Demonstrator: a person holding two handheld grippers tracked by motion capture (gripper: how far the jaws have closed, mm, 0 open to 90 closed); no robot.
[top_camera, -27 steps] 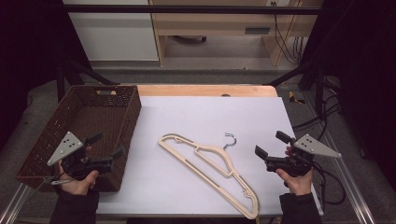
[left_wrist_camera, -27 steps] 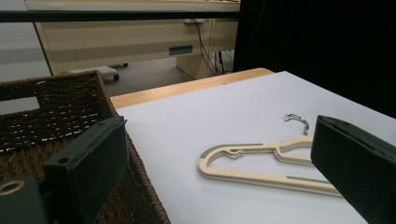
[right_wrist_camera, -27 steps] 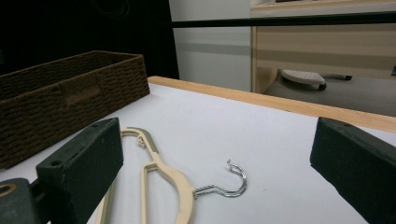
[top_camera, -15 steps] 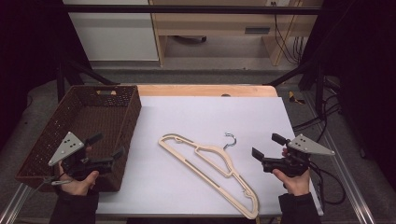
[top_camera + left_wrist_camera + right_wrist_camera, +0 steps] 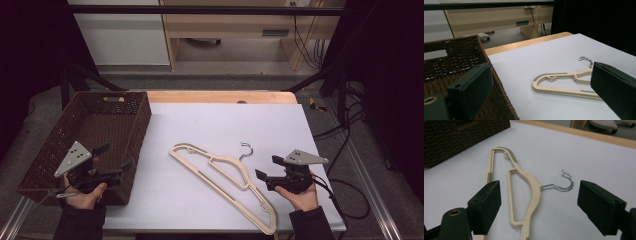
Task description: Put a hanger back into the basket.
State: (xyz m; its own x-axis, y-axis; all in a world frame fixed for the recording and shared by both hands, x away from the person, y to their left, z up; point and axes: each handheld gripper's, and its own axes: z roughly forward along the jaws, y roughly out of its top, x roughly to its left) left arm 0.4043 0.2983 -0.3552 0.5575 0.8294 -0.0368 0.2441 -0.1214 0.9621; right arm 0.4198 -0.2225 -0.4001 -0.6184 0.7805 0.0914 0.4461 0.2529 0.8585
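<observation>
A white table (image 5: 210, 125) with a wooden far edge stands in a dim room, pale cabinets and loose cables behind it.

From the high view, a cream plastic clothes hanger (image 5: 222, 180) with a metal hook lies flat near the middle of the table, its long axis running diagonally from the far left toward the near right. A brown wicker basket (image 5: 127, 107) sits at the table's left edge. The left gripper (image 5: 115, 162) hangs over the basket's near right corner, jaws parted and holding nothing. The right gripper (image 5: 267, 167) hovers just beside the hanger's neck, jaws parted and empty, pointing left at it. The right hand is clearly the nearer one.

In the left gripper view, the hanger (image 5: 564, 83) lies ahead and to the right, well apart from the spread jaws, with the basket's woven wall (image 5: 461, 57) between.

In the right gripper view, the hanger (image 5: 529, 185) lies straight ahead between the lines of the two open jaws, its shoulder running away from the camera and its hook (image 5: 564, 183) pointing right. Judging from this, the right gripper need only go forward and down to close across the neck.
</observation>
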